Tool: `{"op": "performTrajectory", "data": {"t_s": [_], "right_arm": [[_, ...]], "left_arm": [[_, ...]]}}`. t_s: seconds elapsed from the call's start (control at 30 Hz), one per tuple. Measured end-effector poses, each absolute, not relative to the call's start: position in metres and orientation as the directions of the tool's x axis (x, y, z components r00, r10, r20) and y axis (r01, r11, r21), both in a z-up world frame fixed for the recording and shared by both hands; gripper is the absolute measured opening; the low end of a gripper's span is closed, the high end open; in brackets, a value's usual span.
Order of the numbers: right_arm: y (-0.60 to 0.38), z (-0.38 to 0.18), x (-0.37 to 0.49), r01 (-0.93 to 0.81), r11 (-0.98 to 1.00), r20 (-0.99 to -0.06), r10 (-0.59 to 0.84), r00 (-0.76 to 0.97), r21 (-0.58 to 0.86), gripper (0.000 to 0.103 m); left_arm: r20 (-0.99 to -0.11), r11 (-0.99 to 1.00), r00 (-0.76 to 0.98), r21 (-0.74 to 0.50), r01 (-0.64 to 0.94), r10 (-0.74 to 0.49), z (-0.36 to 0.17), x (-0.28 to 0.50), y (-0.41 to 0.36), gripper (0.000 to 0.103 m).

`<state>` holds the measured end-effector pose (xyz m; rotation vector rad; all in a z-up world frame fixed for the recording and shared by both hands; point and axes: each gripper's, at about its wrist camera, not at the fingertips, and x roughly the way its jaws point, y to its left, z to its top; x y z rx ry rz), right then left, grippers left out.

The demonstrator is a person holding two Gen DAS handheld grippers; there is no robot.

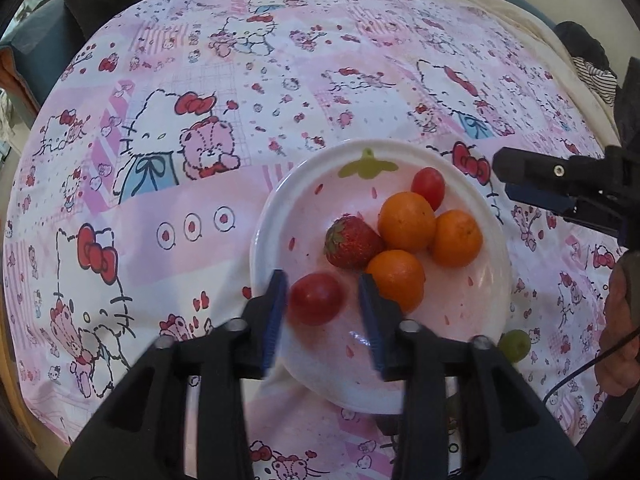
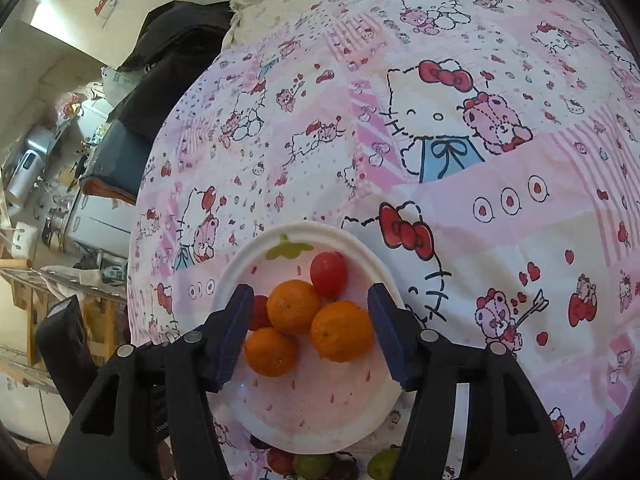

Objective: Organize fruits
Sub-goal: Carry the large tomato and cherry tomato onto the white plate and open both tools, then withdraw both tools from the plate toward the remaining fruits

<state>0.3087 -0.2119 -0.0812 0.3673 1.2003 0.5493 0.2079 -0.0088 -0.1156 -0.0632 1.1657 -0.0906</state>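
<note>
Tomato [image 1: 316, 298] between parted left tool [image 1: 323, 312] fingers | right tool [image 2: 310, 334] open above plate [image 2: 320, 432]

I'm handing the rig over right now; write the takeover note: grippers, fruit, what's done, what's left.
Left gripper: open, fingers either side of a red tomato at the near side of the plate; not closed on it.
Right gripper: open, over the plate, holding nothing.
Done: three oranges, a strawberry and a second tomato lie on the plate.
Left: green grapes and other small fruit lie on the cloth beside the plate's near rim; they likely go next.
</note>
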Motion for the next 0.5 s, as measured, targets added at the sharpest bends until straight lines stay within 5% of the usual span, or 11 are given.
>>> {"op": "performTrajectory", "data": {"t_s": [0.07, 0.1, 0.5], "right_arm": [[-0.211, -0.080, 0.308, -0.211, 0.815, -0.773, 0.579, 0.259, 0.540, 0.063], [-0.211, -0.079, 0.308, -0.215, 0.815, -0.774, 0.578, 0.259, 0.537, 0.063], [-0.216, -0.048, 0.287, -0.271, 0.865, -0.788, 0.499, 0.360, 0.423, 0.064]], "left_arm": [[-0.906, 0.995, 0.411, -0.090, 0.045, -0.101, -0.110, 0.206, -0.011, 0.069], [-0.901, 0.995, 0.422, -0.085, 0.049, -0.098, -0.108, 0.205, -0.012, 0.071], [-0.871, 0.998, 0.486, -0.063, 0.027, -0.068, -0.082, 0.193, -0.007, 0.071]]}}
